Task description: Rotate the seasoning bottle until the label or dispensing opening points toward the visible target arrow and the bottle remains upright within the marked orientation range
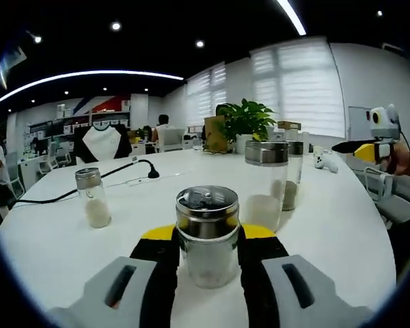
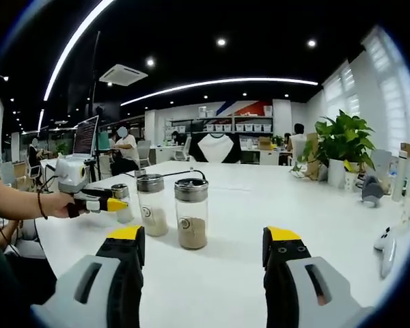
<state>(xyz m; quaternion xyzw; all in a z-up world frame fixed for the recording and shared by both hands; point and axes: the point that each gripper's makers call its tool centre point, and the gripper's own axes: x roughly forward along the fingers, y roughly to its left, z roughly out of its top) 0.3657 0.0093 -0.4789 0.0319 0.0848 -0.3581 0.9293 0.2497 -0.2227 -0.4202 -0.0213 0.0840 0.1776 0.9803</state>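
Left tongs (image 1: 206, 263) clamped on seasoning bottle (image 1: 207, 236); right tongs (image 2: 203, 247) wide, empty. Risk: off-centre twist tipping bottle on worktop (image 1: 328, 225).

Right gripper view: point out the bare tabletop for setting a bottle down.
Free: the white table between the brown-filled bottle and the potted plant, and the stretch ahead of the open right gripper. Crowded: the left side, where the pale-filled bottle stands beside the left gripper, shut on a bottle.
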